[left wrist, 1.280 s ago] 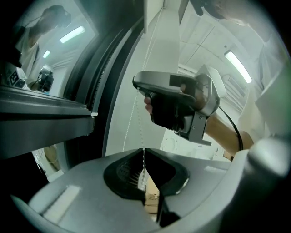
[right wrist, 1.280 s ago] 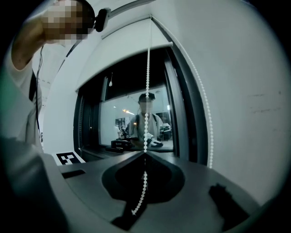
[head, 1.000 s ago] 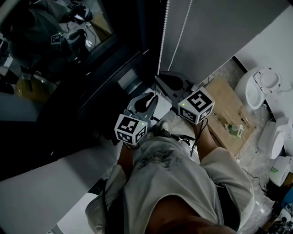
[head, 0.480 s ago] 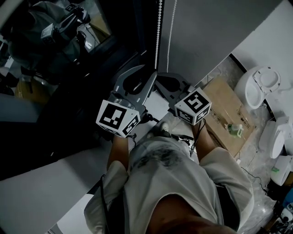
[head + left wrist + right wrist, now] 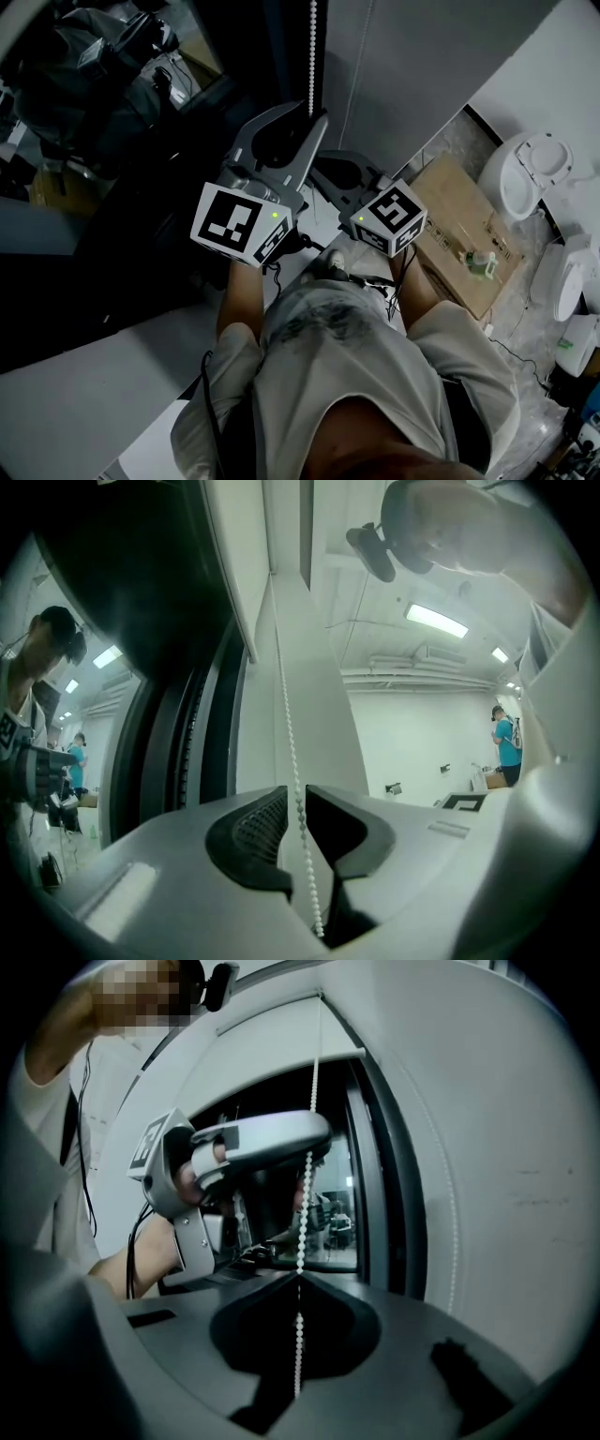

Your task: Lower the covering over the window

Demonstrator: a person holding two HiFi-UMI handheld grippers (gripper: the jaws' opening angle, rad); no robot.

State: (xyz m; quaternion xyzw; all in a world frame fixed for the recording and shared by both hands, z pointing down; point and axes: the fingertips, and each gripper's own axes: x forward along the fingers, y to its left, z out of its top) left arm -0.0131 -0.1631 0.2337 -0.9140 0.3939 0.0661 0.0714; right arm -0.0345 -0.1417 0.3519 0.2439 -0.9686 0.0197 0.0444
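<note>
Bead chain (image 5: 312,52) is thin and white, made of small round beads. It hangs straight down along the edge of the dark window frame (image 5: 281,56). Blind (image 5: 422,66) is a flat, matte grey panel just right of the chain, smooth with no pattern. A second strand (image 5: 367,47) hangs loose in front of it. Left gripper (image 5: 311,112) is grey plastic with curved fingers and is raised higher than the right gripper (image 5: 328,167). Both sit close to the frame. In the left gripper view the jaws stand slightly apart with a narrow gap. The chain runs down through that gap, between the ribbed black left pad (image 5: 255,825) and the smooth right pad, and is not pinched. In the right gripper view the jaw tips are pressed together on the chain. Beads run in from above at the meeting point and continue down the dark hollow behind the tips. The same view shows the left gripper above, with what looks like the same strand at its fingertips. The window glass is dark and reflective.
</note>
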